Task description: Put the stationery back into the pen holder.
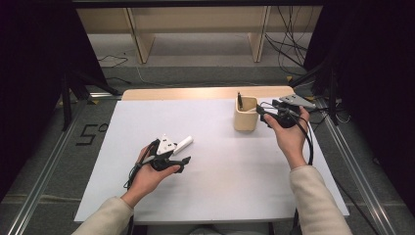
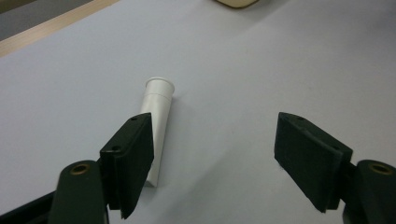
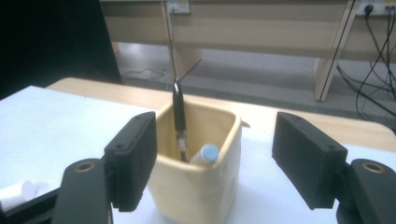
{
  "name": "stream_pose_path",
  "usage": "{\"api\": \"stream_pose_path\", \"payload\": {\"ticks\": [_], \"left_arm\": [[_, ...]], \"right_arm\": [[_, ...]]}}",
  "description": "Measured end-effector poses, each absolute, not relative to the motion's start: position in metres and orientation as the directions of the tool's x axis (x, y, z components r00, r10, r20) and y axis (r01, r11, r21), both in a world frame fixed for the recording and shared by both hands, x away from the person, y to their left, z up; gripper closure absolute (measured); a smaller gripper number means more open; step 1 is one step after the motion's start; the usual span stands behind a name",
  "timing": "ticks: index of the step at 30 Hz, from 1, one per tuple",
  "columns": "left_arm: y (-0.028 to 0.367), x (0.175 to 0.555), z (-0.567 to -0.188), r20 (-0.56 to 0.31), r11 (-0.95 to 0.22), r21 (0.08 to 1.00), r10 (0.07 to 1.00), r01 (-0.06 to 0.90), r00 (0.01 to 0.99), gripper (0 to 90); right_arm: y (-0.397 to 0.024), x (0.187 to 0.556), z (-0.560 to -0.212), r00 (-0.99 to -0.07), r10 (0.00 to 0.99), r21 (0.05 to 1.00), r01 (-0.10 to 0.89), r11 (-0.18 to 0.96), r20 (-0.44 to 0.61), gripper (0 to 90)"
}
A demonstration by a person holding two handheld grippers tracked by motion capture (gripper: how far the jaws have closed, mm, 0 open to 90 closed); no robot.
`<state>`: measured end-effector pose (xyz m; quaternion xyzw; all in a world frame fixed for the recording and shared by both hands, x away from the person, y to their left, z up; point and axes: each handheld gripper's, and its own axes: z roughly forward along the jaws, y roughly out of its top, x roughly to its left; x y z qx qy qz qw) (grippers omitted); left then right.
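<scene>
Reading left to right, we find the left tongs [image 1: 182, 163] apart and empty, the white tube [image 2: 158, 130] lying on the worktop [image 1: 215, 186] just ahead, long axis running away; right tongs [image 1: 260, 111] apart beside the holder [image 1: 244, 117].

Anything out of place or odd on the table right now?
One thing: a white tube lies flat on the white table by the left tool, whose jaws stand open around nothing. The black pen and a blue-capped item already stand in the beige holder. Nothing spilled or damaged.
</scene>
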<state>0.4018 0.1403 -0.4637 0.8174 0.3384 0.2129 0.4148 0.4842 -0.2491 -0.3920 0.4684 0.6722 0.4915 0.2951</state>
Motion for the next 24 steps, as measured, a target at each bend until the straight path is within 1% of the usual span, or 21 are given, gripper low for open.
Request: {"api": "stream_pose_path", "payload": {"ticks": [7, 12, 15, 24], "left_arm": [[0.141, 0.402, -0.464, 0.066, -0.422, 0.825, 0.732, 0.376, 0.678, 28.8], [0.141, 0.403, -0.464, 0.07, -0.426, 0.823, 0.733, 0.376, 0.677, 29.5], [0.142, 0.403, -0.464, 0.077, -0.436, 0.818, 0.729, 0.375, 0.681, 33.2], [0.142, 0.416, -0.463, 0.081, -0.437, 0.801, 0.756, 0.409, 0.65, 38.0]], "right_arm": [[-0.248, 0.48, -0.398, -0.407, 0.912, 0.922, 0.369, 0.117, 0.047, 31.5], [-0.246, 0.475, -0.4, -0.418, 0.907, 0.919, 0.373, 0.129, 0.043, 31.3], [-0.246, 0.471, -0.404, -0.426, 0.904, 0.915, 0.378, 0.143, 0.036, 31.3], [-0.245, 0.451, -0.419, -0.463, 0.886, 0.89, 0.415, 0.187, 0.029, 31.4]]}}
